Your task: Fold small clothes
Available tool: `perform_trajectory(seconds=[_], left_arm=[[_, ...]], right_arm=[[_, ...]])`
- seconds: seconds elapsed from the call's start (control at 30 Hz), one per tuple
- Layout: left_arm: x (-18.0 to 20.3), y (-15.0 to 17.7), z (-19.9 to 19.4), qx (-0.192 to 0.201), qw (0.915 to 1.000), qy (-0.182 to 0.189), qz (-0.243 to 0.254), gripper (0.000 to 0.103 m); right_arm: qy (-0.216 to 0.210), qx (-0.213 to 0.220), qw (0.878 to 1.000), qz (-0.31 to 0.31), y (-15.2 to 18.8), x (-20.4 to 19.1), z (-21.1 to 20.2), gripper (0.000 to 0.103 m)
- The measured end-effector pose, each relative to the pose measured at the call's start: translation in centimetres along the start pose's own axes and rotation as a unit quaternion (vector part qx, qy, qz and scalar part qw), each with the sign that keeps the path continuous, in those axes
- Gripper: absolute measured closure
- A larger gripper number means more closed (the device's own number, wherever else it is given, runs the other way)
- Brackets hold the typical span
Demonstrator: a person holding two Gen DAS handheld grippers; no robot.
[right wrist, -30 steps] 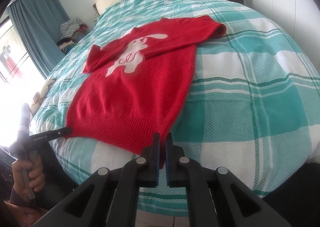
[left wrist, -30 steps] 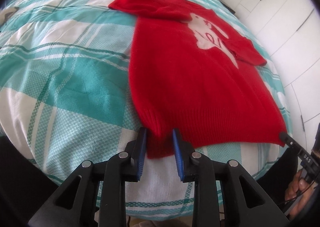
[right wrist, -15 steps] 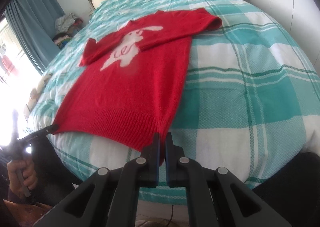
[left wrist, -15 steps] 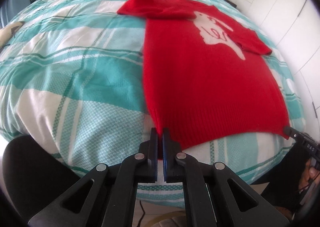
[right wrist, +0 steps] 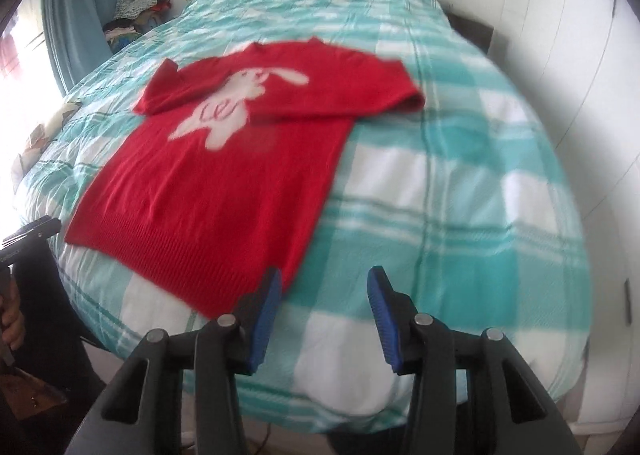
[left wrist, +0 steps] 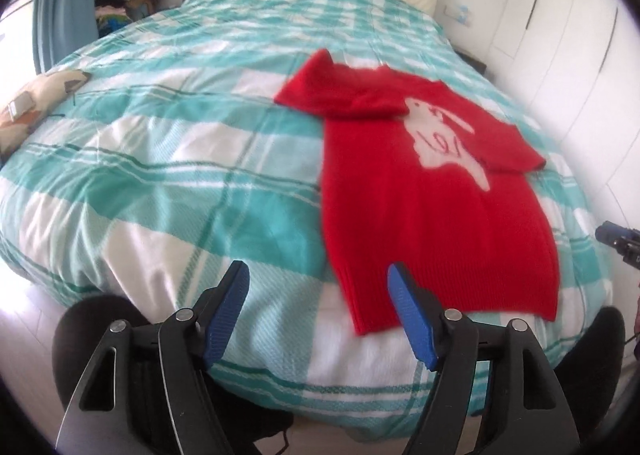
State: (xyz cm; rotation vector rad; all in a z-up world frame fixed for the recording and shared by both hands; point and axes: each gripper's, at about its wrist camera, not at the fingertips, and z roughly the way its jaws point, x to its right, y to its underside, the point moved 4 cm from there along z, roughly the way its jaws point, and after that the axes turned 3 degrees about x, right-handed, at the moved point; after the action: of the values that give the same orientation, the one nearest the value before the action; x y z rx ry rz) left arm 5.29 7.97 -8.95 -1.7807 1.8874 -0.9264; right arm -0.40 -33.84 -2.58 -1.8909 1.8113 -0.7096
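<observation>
Left wrist view
Left claw (left wrist: 318, 287): jaws had just been opening and stood wide apart, gripping nothing.
Sweater (left wrist: 432, 207): lay flat on the bed (left wrist: 168, 175), from 12 to 3 o'clock of the claw; its hem corner sat just by the right-hand jaw, free of it.
Risk: a bite at that corner could catch the bed cover too, since the knit lay flush on it.

Right wrist view
Right claw (right wrist: 324, 295): jaws had just been opening, partly apart, empty.
Sweater (right wrist: 224, 191): red knit with a pale rabbit, both sleeves folded across the chest, ribbed hem nearest; it spread from 9 to 12 o'clock.
Risk: lifting the two hem corners unevenly could skew the fold or shake the sleeves loose.
</observation>
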Motion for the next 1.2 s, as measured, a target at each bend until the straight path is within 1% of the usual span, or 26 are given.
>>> perform_trajectory(seconds=[0.03, 0.07, 0.1, 0.2, 0.23, 0.3, 0.37, 0.4, 0.43, 0.47, 0.5, 0.53, 0.57, 0.63, 0.7, 0.77, 0.83, 0.9, 0.97, 1.07, 1.13, 1.2], left_arm=[[-0.2, -0.7, 0.1, 0.012, 0.9999, -0.003, -0.007, 0.018], [-0.4, -1.3, 0.3, 0.022, 0.9996, -0.009, -0.013, 0.017], [-0.5, -1.8, 0.7, 0.034, 0.9991, -0.018, -0.019, 0.017], [-1.3, -1.7, 2.0, 0.062, 0.9967, -0.046, -0.026, 0.017], [-1.7, -1.4, 2.5, 0.07, 0.9954, -0.059, -0.026, 0.017], [-2.5, -0.3, 3.2, 0.08, 0.9933, -0.079, -0.025, 0.017], [-3.6, 0.7, 4.1, 0.058, 0.9933, -0.095, -0.033, 0.017], [-4.1, 0.7, 4.3, 0.049, 0.9939, -0.086, -0.047, 0.017], [-4.5, 0.7, 4.3, 0.051, 0.9941, -0.077, -0.058, 0.017], [-4.8, 0.7, 4.2, 0.054, 0.9937, -0.073, -0.066, 0.017], [-5.0, 0.6, 4.3, 0.054, 0.9932, -0.075, -0.07, 0.017], [-5.2, 0.6, 4.4, 0.053, 0.9929, -0.076, -0.074, 0.017], [-5.2, 0.7, 4.6, 0.05, 0.9929, -0.074, -0.079, 0.017], [-5.0, 0.7, 4.8, 0.046, 0.9931, -0.071, -0.081, 0.017], [-4.6, 0.7, 4.8, 0.048, 0.9934, -0.071, -0.076, 0.017], [-4.3, 0.7, 4.8, 0.049, 0.9937, -0.072, -0.07, 0.017], [-4.2, 0.8, 4.8, 0.048, 0.9938, -0.075, -0.066, 0.017], [-4.2, 0.8, 4.9, 0.047, 0.9938, -0.076, -0.065, 0.017], [-4.2, 0.8, 5.0, 0.047, 0.9937, -0.079, -0.063, 0.017], [-3.9, 0.9, 5.0, 0.046, 0.9937, -0.085, -0.057, 0.017], [-3.8, 1.0, 5.0, 0.045, 0.9937, -0.088, -0.051, 0.017], [-3.8, 1.1, 5.0, 0.044, 0.9938, -0.091, -0.046, 0.017]], right_arm=[[-0.001, 0.015, 1.0, -0.022, -1.9, -0.4, 0.3, 0.055], [-0.006, 0.024, 0.999, -0.048, -3.6, -1.2, 1.2, 0.049], [-0.015, 0.027, 0.997, -0.076, -5.2, -2.3, 2.5, 0.047], [-0.063, 0.015, 0.989, -0.133, -8.3, -6.0, 8.2, 0.046], [-0.072, 0.008, 0.987, -0.142, -8.9, -7.2, 10.4, 0.046], [-0.075, -0.006, 0.985, -0.154, -9.5, -8.9, 14.4, 0.046], [-0.064, -0.022, 0.985, -0.156, -9.5, -9.5, 17.9, 0.046], [-0.062, -0.026, 0.987, -0.147, -9.5, -9.3, 19.2, 0.047], [-0.069, -0.028, 0.989, -0.125, -9.6, -8.6, 20.0, 0.048], [-0.073, -0.024, 0.993, -0.093, -10.0, -7.5, 20.3, 0.066], [-0.076, -0.019, 0.995, -0.056, -10.5, -6.0, 20.0, 0.078], [-0.078, -0.009, 0.997, -0.021, -10.9, -4.3, 19.3, 0.095], [-0.067, 0.01, 0.998, 0.009, -11.4, -2.3, 18.2, 0.095], [-0.032, 0.046, 0.997, 0.056, -12.0, 2.6, 15.5, 0.095], [0.004, 0.073, 0.991, 0.112, -11.8, 8.5, 12.5, 0.095], [0.052, 0.091, 0.982, 0.156, -10.9, 14.3, 9.7, 0.095], [0.096, 0.096, 0.972, 0.194, -9.5, 19.4, 7.4, 0.095], [0.132, 0.094, 0.958, 0.235, -7.3, 23.5, 6.0, 0.095], [0.159, 0.088, 0.947, 0.263, -5.4, 26.4, 5.2, 0.095], [0.166, 0.063, 0.94, 0.291, -2.6, 28.5, 5.7, 0.095], [0.168, 0.048, 0.936, 0.306, -1.0, 29.2, 6.5, 0.095], [0.17, 0.039, 0.929, 0.325, 0.5, 29.9, 7.3, 0.095]])
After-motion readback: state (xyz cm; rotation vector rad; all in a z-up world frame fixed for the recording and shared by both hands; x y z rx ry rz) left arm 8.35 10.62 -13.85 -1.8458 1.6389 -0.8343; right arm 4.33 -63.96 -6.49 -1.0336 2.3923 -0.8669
